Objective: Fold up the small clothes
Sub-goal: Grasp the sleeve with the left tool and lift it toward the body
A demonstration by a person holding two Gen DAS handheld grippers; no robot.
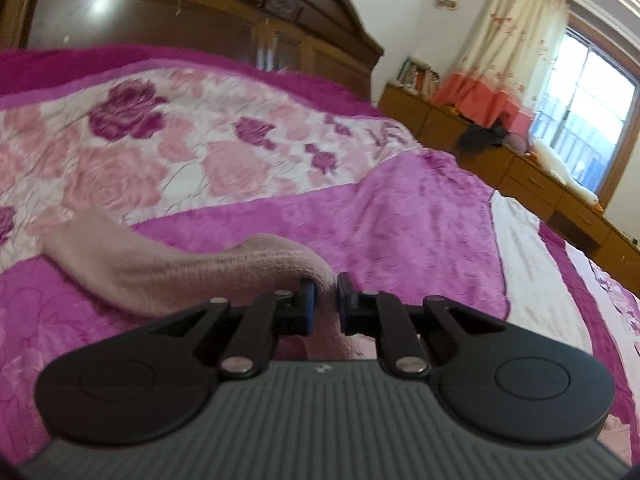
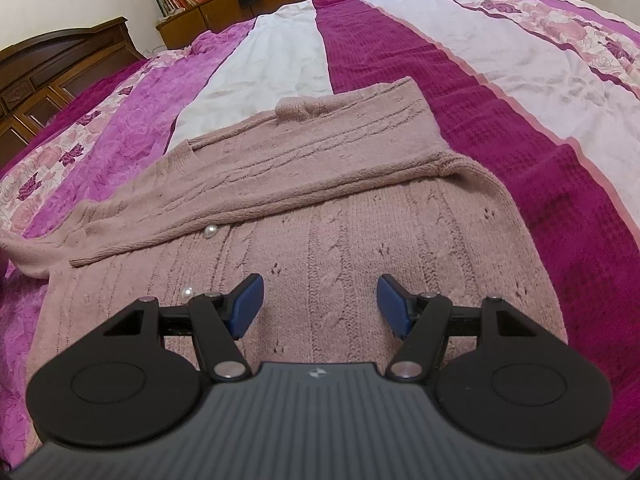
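A dusty-pink cable-knit cardigan (image 2: pixel 320 216) with pearl buttons (image 2: pixel 210 232) lies on the bed, one sleeve (image 2: pixel 304 152) folded across its body. My right gripper (image 2: pixel 320 300) hovers open just over the cardigan's lower body, nothing between its blue pads (image 2: pixel 248 304). In the left wrist view my left gripper (image 1: pixel 325 290) is shut on a fold of the same pink knit. The pinched part, a sleeve-like strip (image 1: pixel 160 268), is lifted off the bed and trails away to the left.
The cardigan rests on a bedspread (image 2: pixel 500 128) of magenta, white and rose-print stripes. A dark wooden headboard (image 1: pixel 200 12) rises behind. A low wooden cabinet (image 1: pixel 532 176) with books and cloth runs under a curtained window (image 1: pixel 584 112).
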